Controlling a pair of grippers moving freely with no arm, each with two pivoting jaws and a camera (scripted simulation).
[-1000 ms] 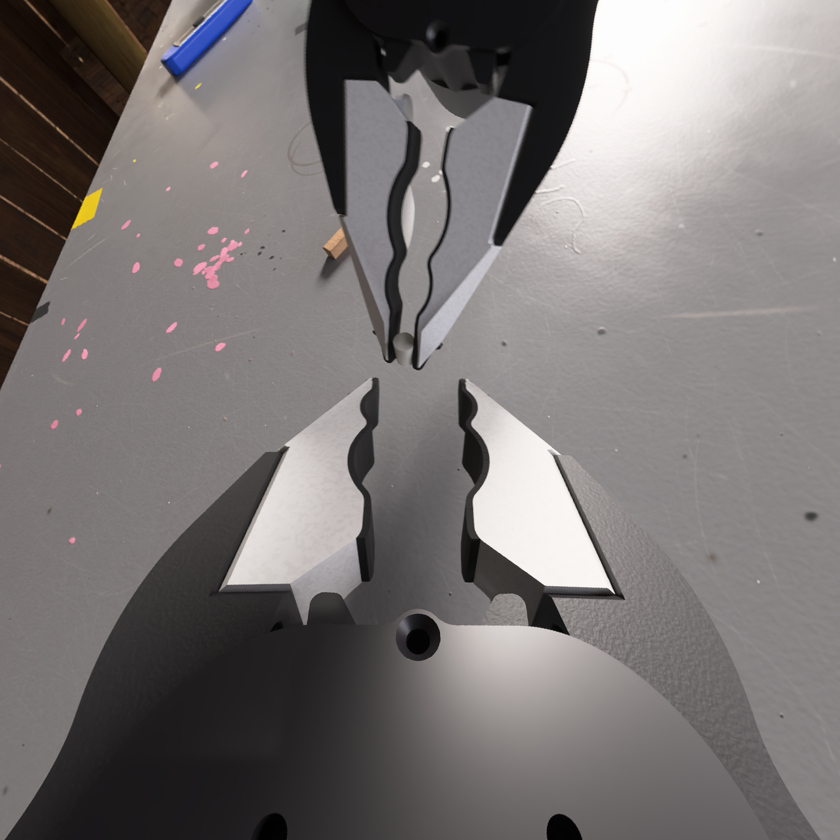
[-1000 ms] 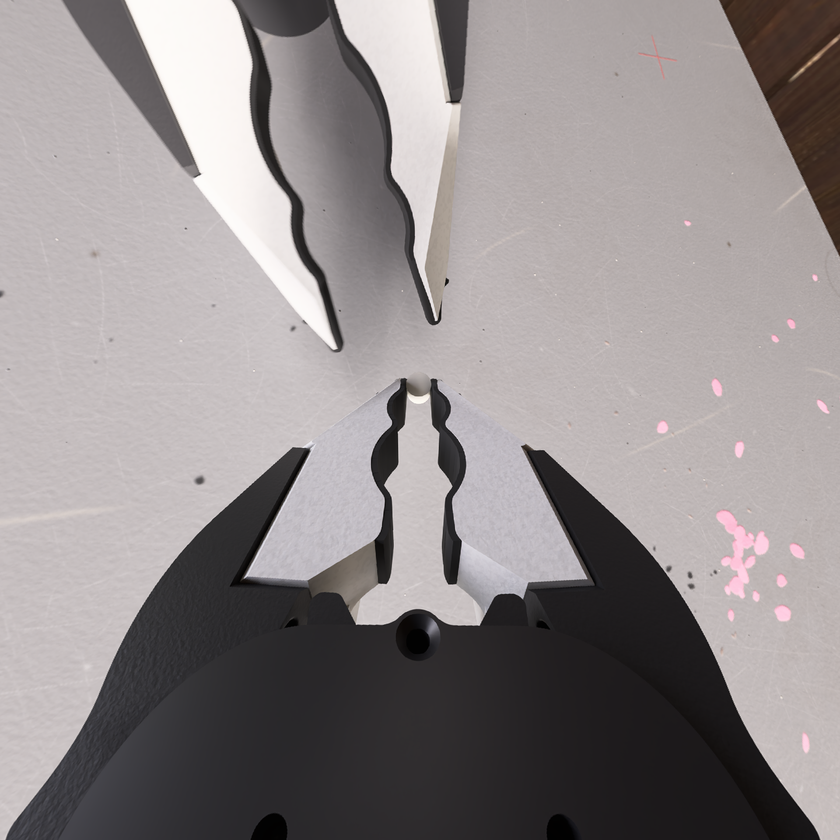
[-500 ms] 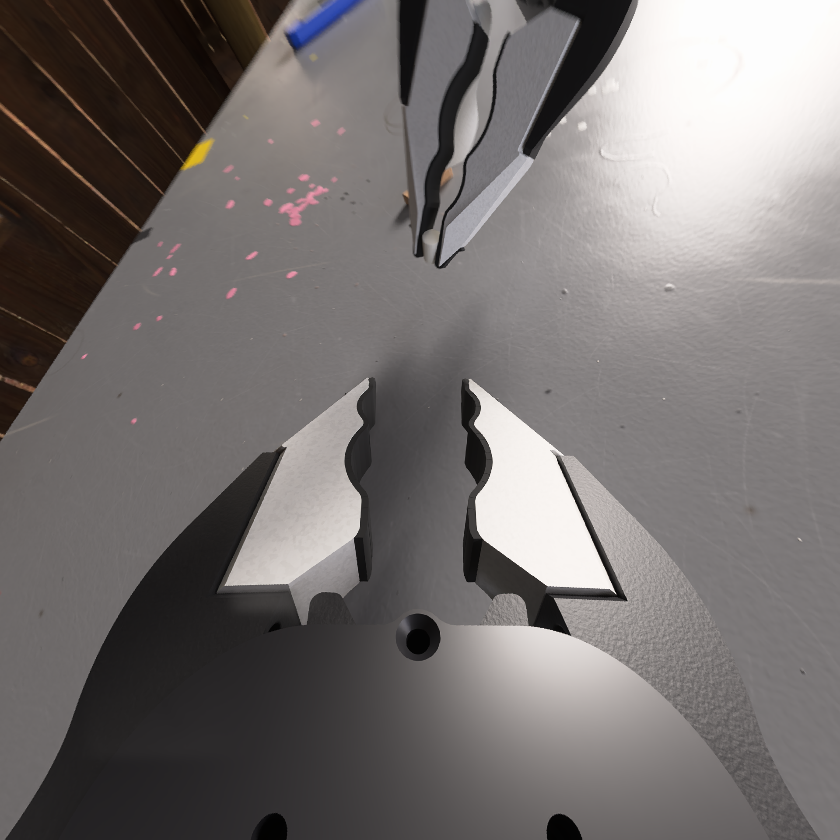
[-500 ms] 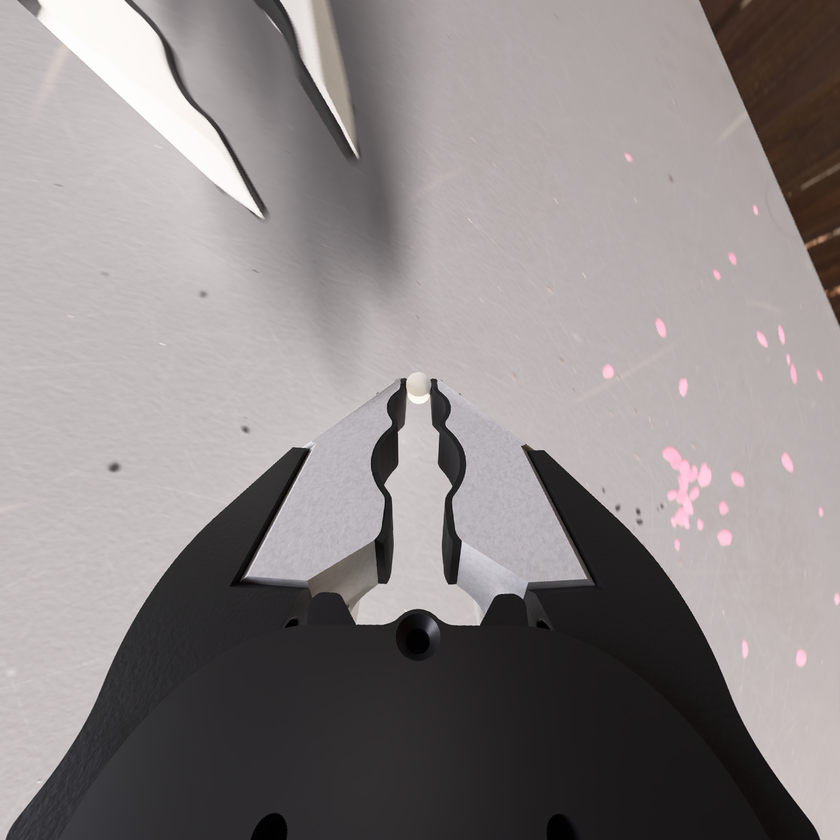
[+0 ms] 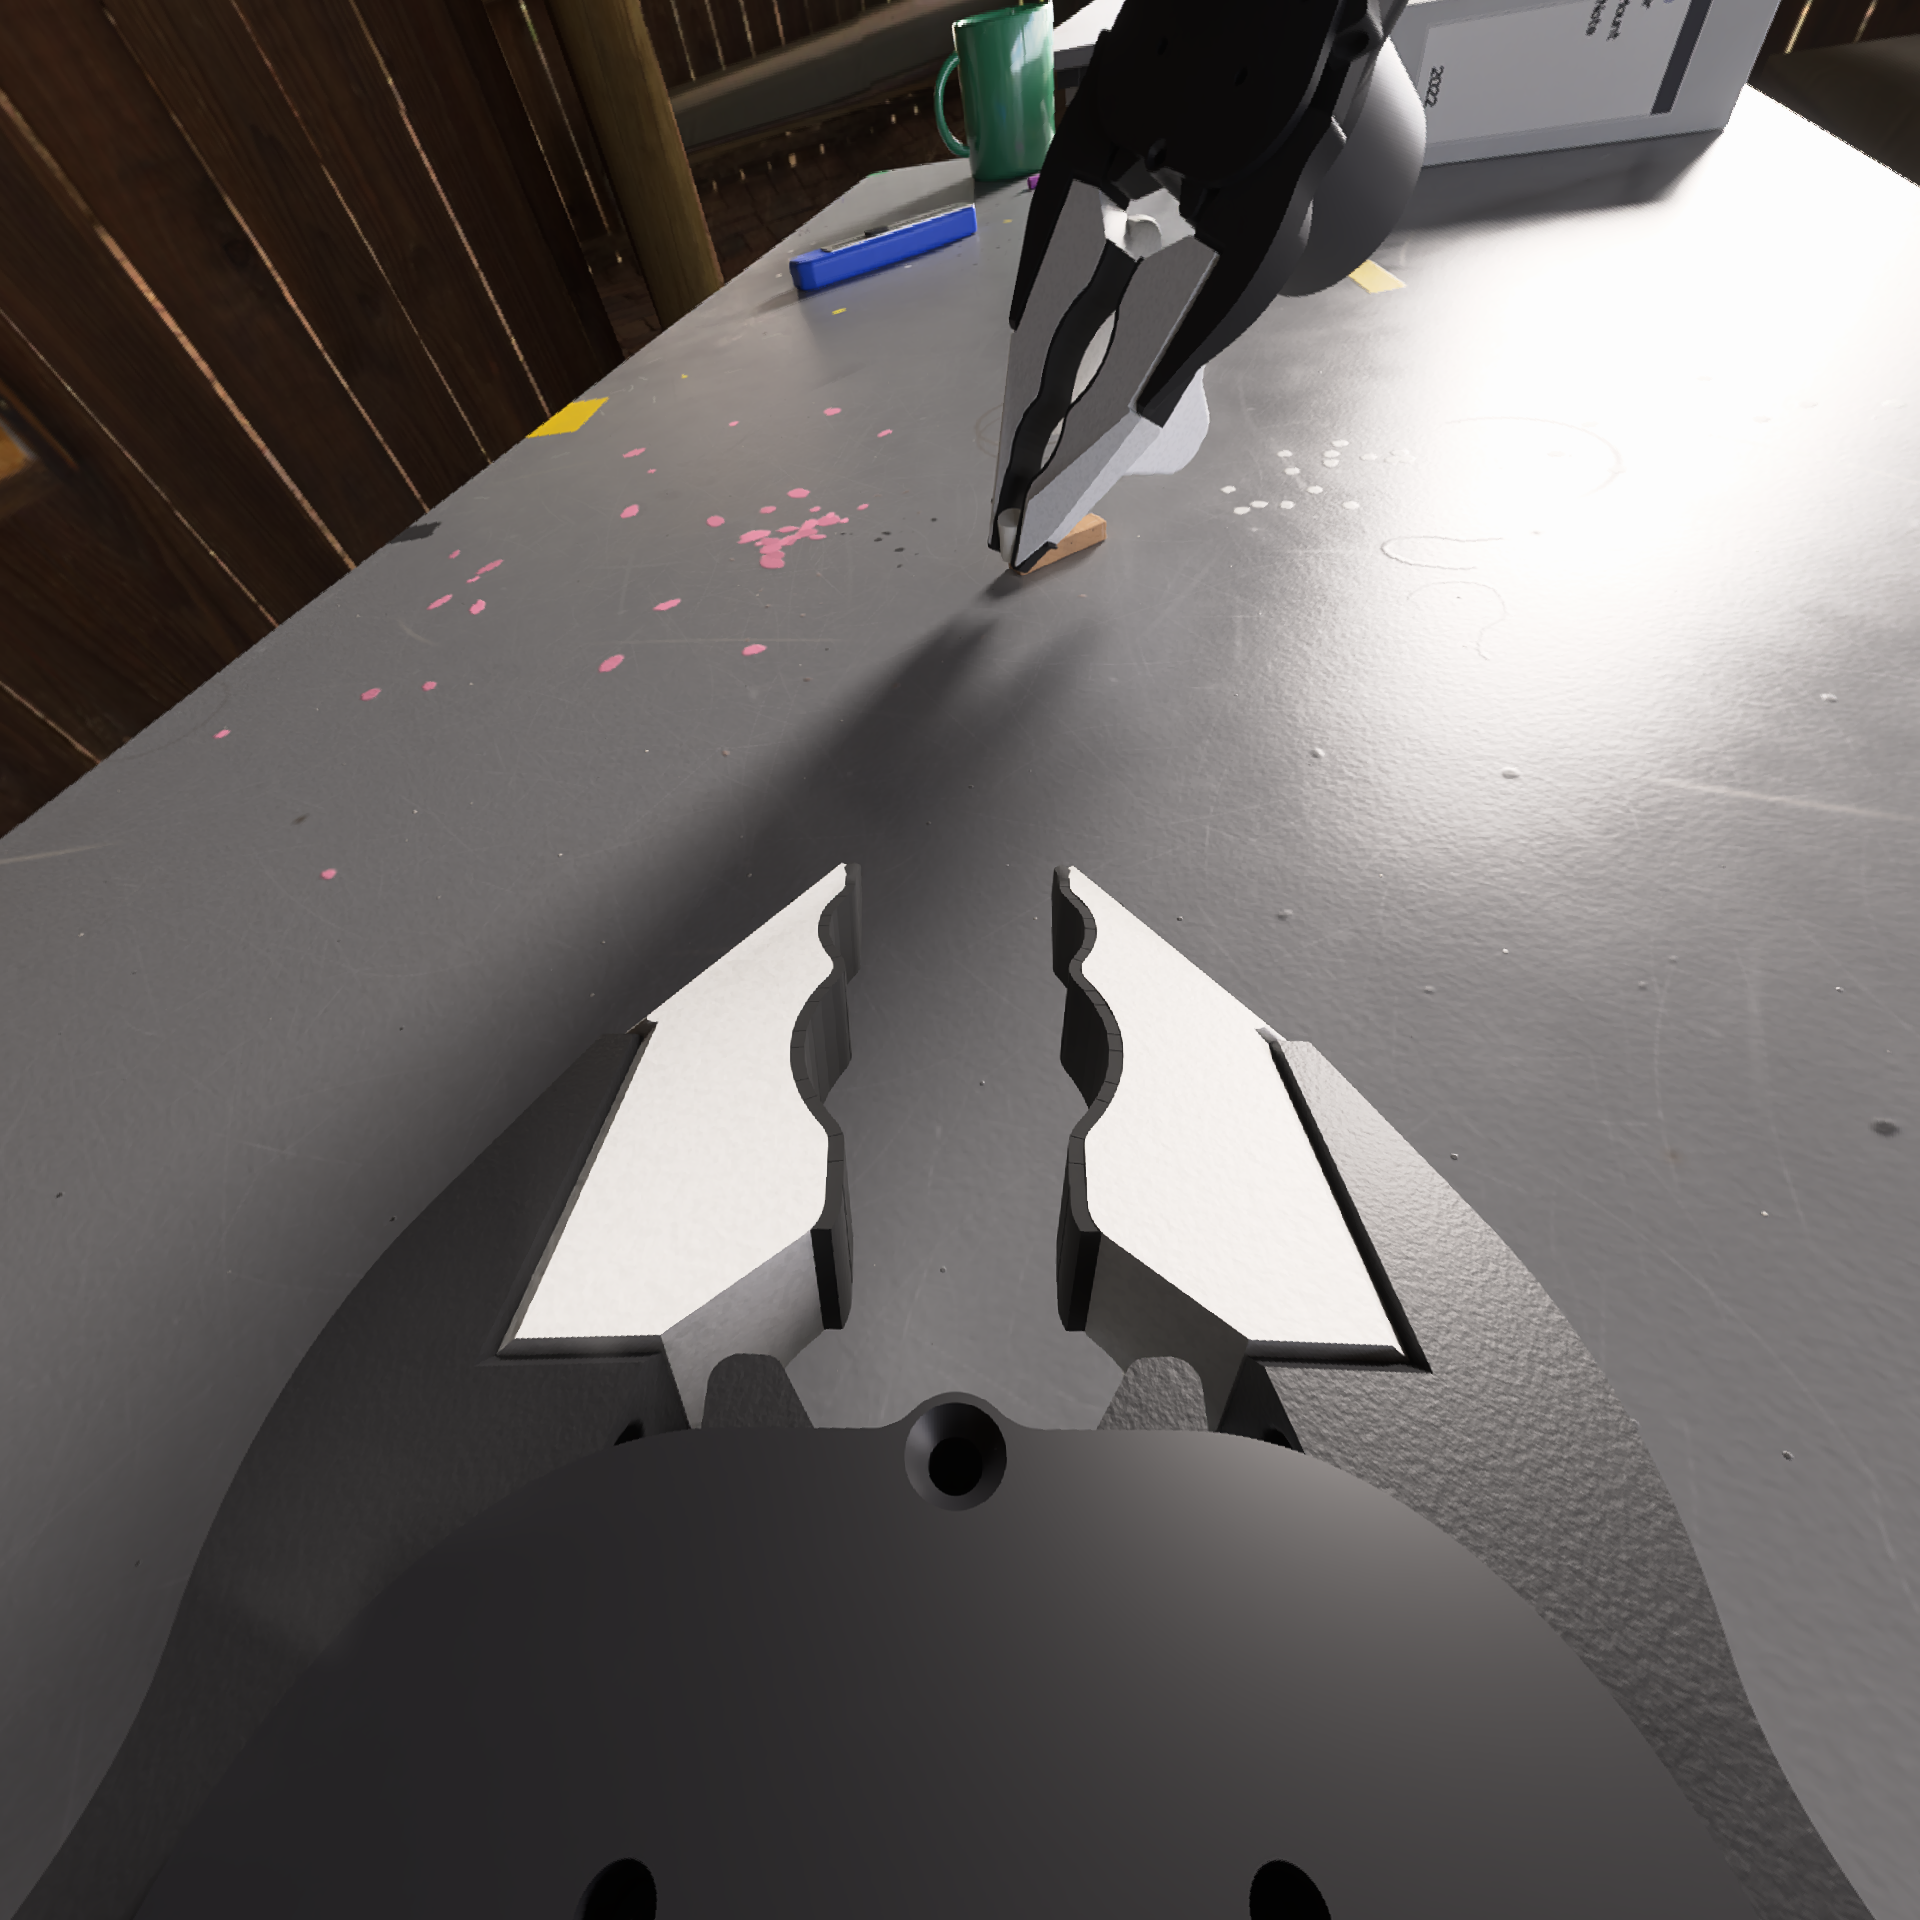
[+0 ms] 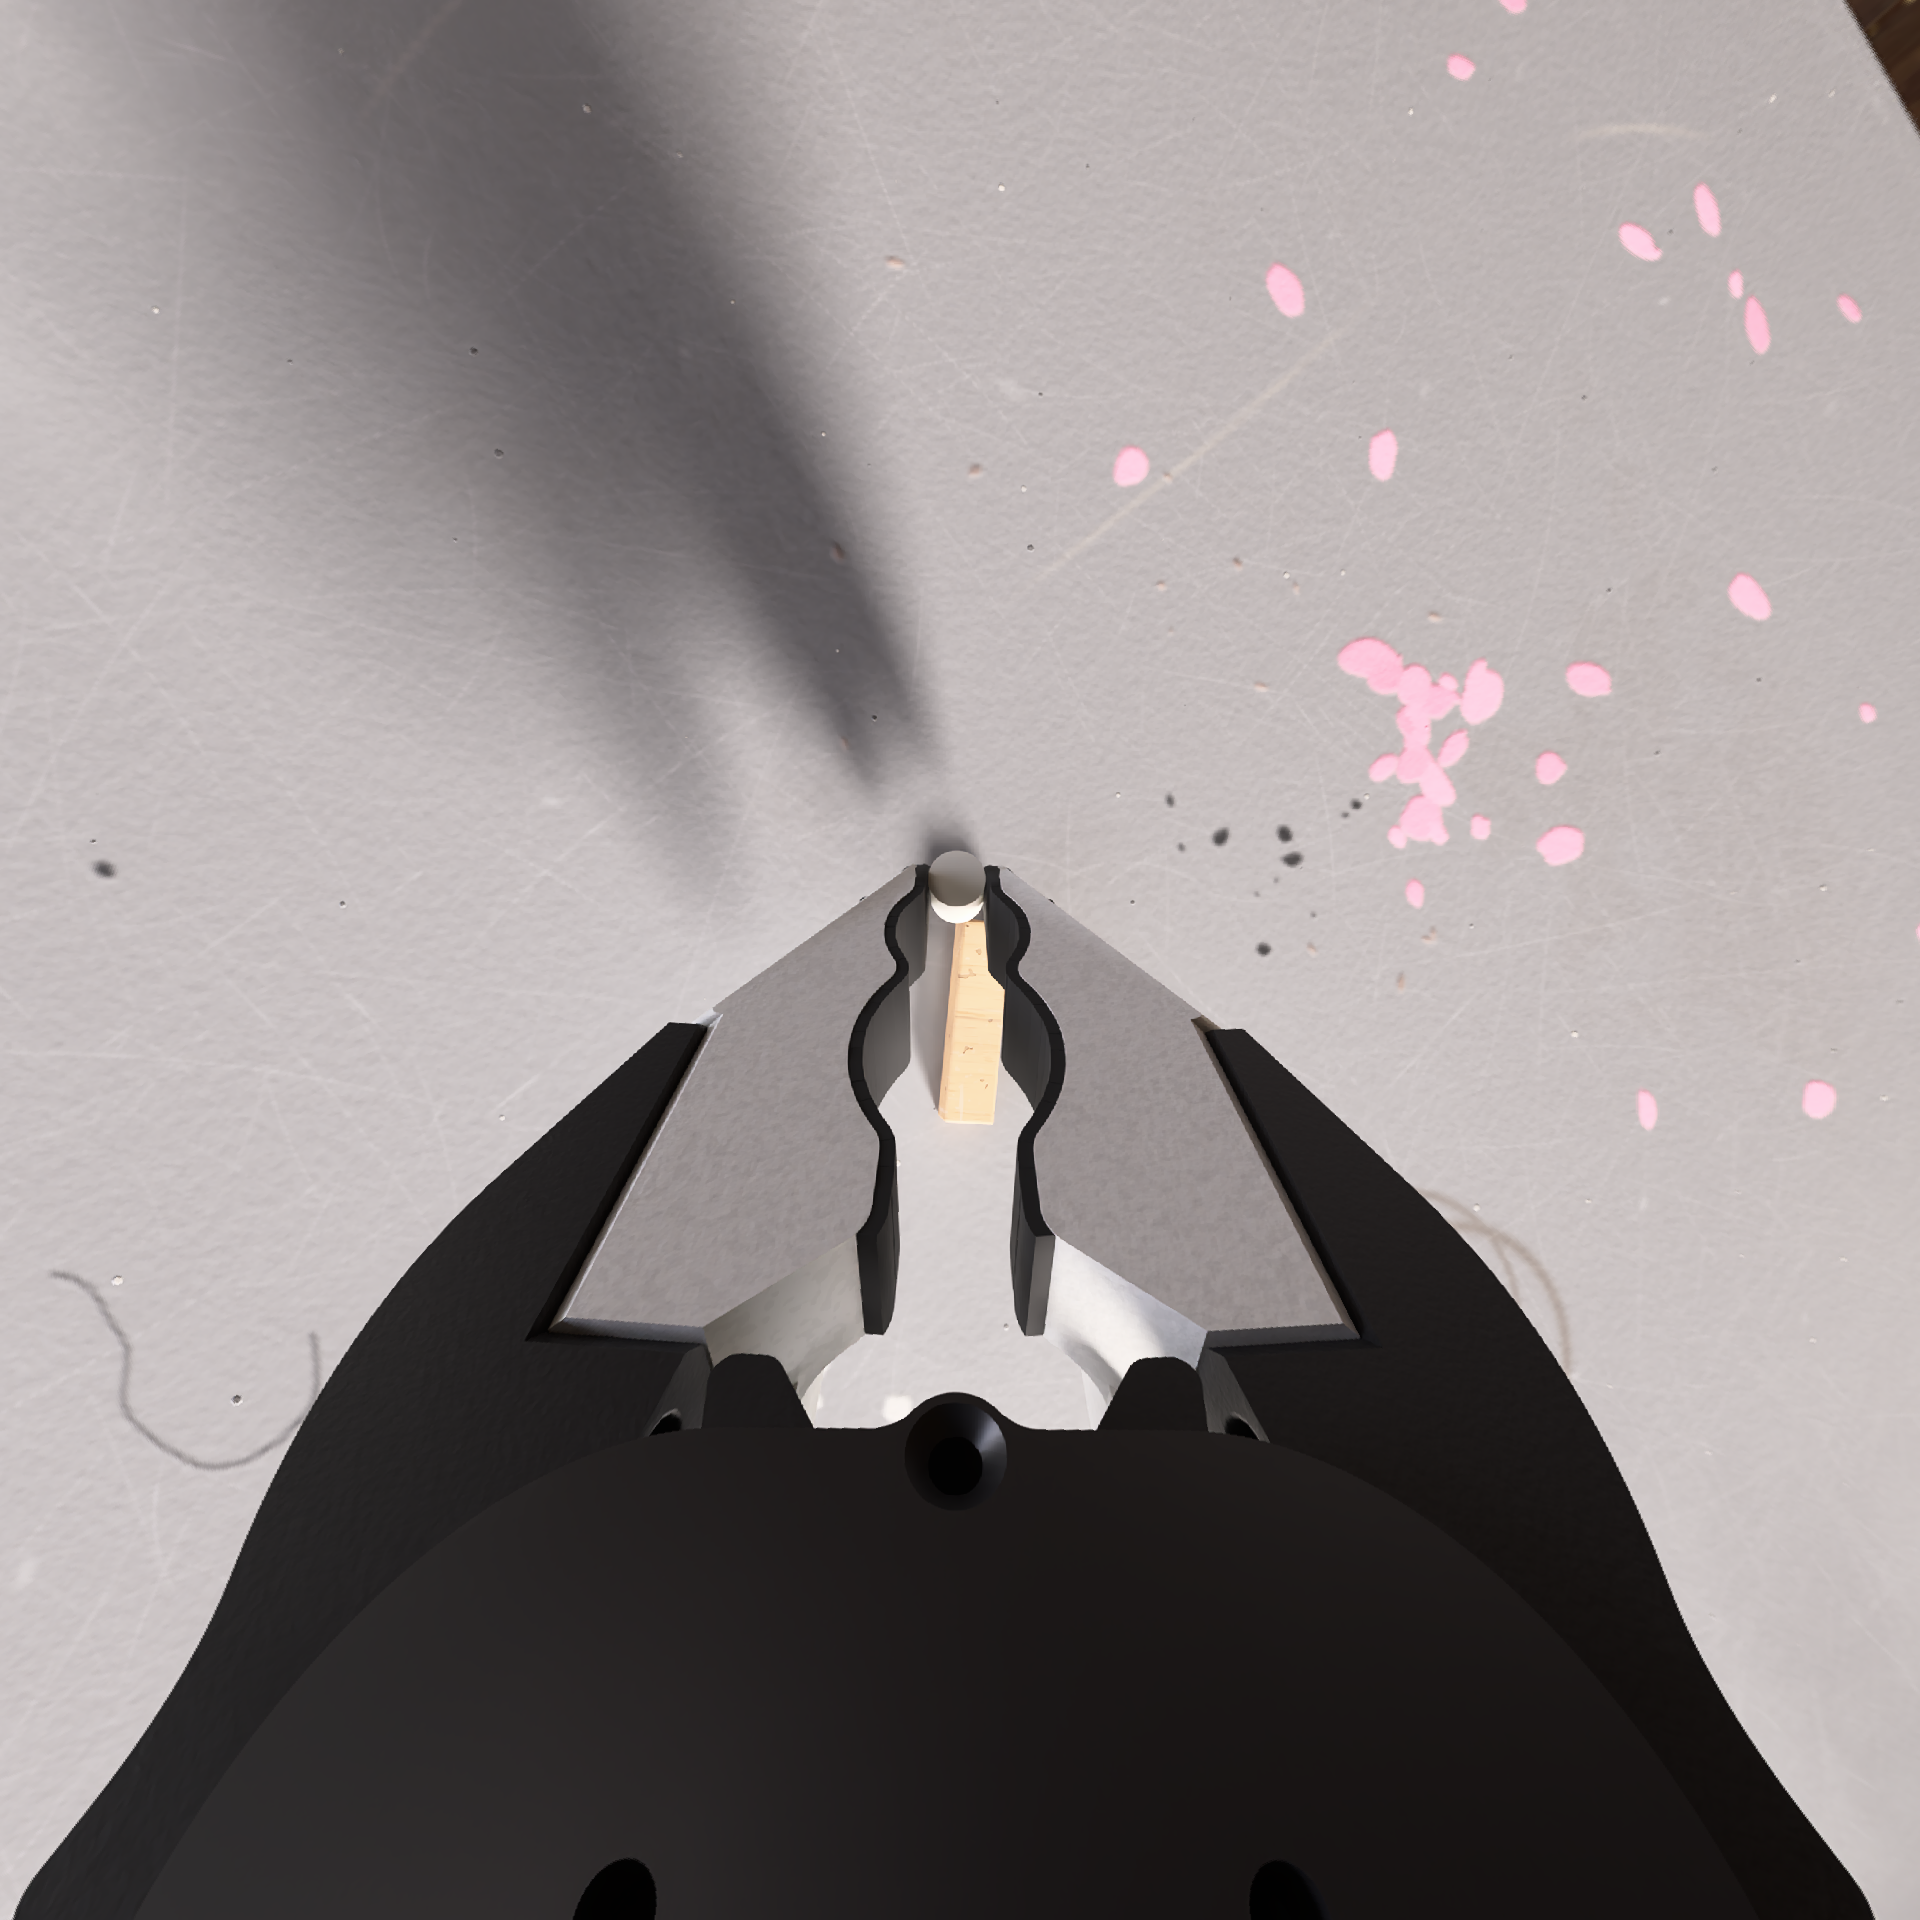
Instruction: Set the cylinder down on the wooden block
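Table (image 5: 1455, 831): a grey top, scuffed and flecked with pink paint off to the side of the right gripper's fingers; it carries everything here.

Box (image 5: 1579, 73): a grey box at the far edge, well beyond both pairs of fingers.

Mug (image 5: 997, 94): green, near the box, far behind the right gripper.

Blue tool (image 5: 883, 247): lies flat, well apart from either pair of fingers.

Left gripper (image 5: 954, 883): hangs low over bare table with its fingers parted and nothing between them; well apart from the work.

Right gripper (image 6: 956, 878): points steeply down, fingers drawn narrow and pinching the cylinder right at their tips.

Wooden block (image 6: 972, 1023): a small pale slab lying flat on the table, seen through the gap between the right fingers, running back from the tips toward the gripper's body.

Cylinder (image 6: 956, 883): a short white peg held at the very fingertips, just over the near end of the block; whether it touches the wood yet, I cannot tell.

Step in hand: by my reckoning the placing itself, with the carry done and the peg lined up above the block.

Next move: it looks to need a gentle last lowering, then a slow parting of the fingers so the peg is not knocked off that narrow slab.
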